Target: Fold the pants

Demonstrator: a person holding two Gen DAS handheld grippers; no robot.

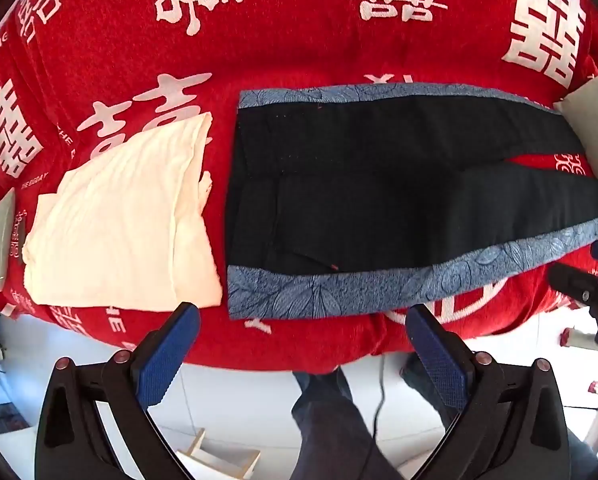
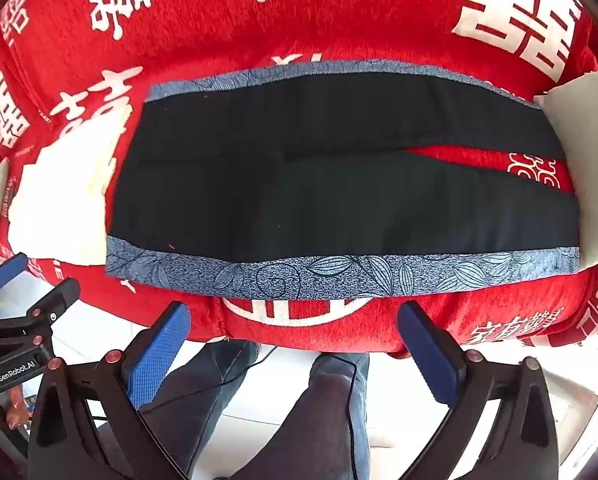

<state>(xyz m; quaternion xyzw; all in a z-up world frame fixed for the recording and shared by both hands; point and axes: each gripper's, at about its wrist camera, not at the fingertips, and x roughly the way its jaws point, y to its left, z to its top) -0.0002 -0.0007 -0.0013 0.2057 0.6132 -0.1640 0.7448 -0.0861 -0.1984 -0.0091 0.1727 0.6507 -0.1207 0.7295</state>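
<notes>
Black pants (image 1: 379, 184) with blue leaf-patterned side stripes lie flat on the red cover, waist to the left, legs to the right. They also show in the right wrist view (image 2: 319, 184). My left gripper (image 1: 303, 320) is open and empty, just off the near edge below the waist end. My right gripper (image 2: 293, 316) is open and empty, off the near edge below the middle of the pants. The left gripper also shows at the left of the right wrist view (image 2: 35, 280), and the right gripper at the right of the left wrist view (image 1: 595, 276).
A folded cream garment (image 1: 119, 224) lies left of the pants. A white pillow (image 2: 583, 168) sits at the leg ends. The red cover (image 1: 299, 40) with white characters stretches far behind. The person's legs (image 2: 327, 408) and white floor are below.
</notes>
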